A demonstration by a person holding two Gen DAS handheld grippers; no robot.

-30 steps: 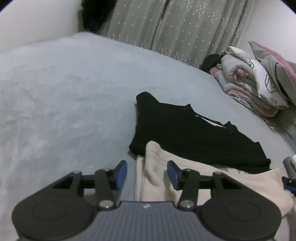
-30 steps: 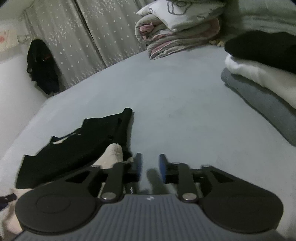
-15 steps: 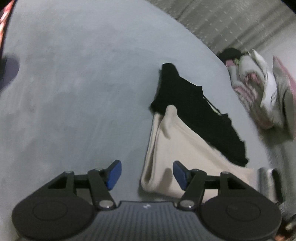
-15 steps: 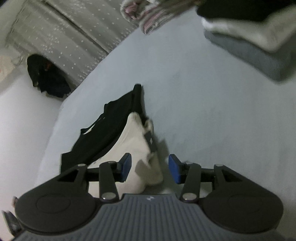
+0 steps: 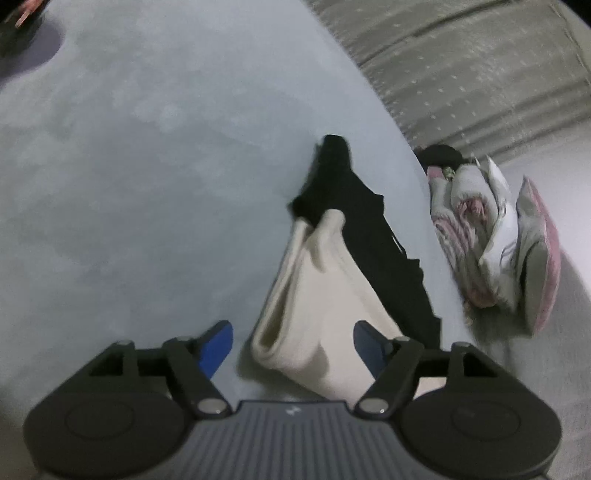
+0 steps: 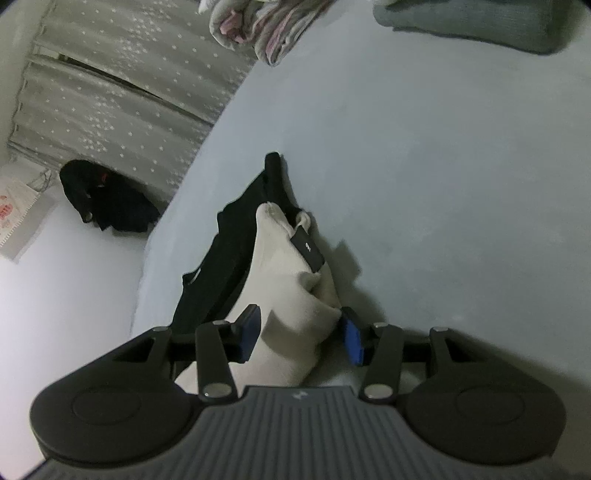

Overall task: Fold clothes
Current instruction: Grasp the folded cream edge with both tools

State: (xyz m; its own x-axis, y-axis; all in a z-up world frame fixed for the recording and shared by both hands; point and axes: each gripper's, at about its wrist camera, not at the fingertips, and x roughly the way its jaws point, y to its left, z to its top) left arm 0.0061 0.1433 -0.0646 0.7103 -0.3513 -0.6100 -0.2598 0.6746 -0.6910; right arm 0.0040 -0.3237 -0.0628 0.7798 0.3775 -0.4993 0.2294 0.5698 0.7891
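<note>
A cream garment point(image 5: 317, 302) lies on the grey-blue bed point(image 5: 147, 184), partly over a black garment point(image 5: 354, 206). My left gripper point(image 5: 291, 345) is open, its blue pads on either side of the cream garment's near folded end, just above it. In the right wrist view the cream garment point(image 6: 291, 295) carries a black tag point(image 6: 308, 249) and lies beside the black garment point(image 6: 229, 258). My right gripper point(image 6: 301, 334) is open, with its jaws straddling the cream garment's near edge. The right pad point(image 6: 351, 341) touches the cloth.
A stack of folded quilts and pillows point(image 5: 495, 240) sits at the bed's far side by the dotted curtain point(image 5: 461, 62). A grey folded pile point(image 6: 465, 22) lies at the top right of the right wrist view. A dark heap point(image 6: 107, 203) lies on the floor beyond the bed.
Both grippers have tipped downward and moved over the cream garment's two ends. Both have opened wider, from nearly shut a second ago. The garment now lies between each pair of pads.
</note>
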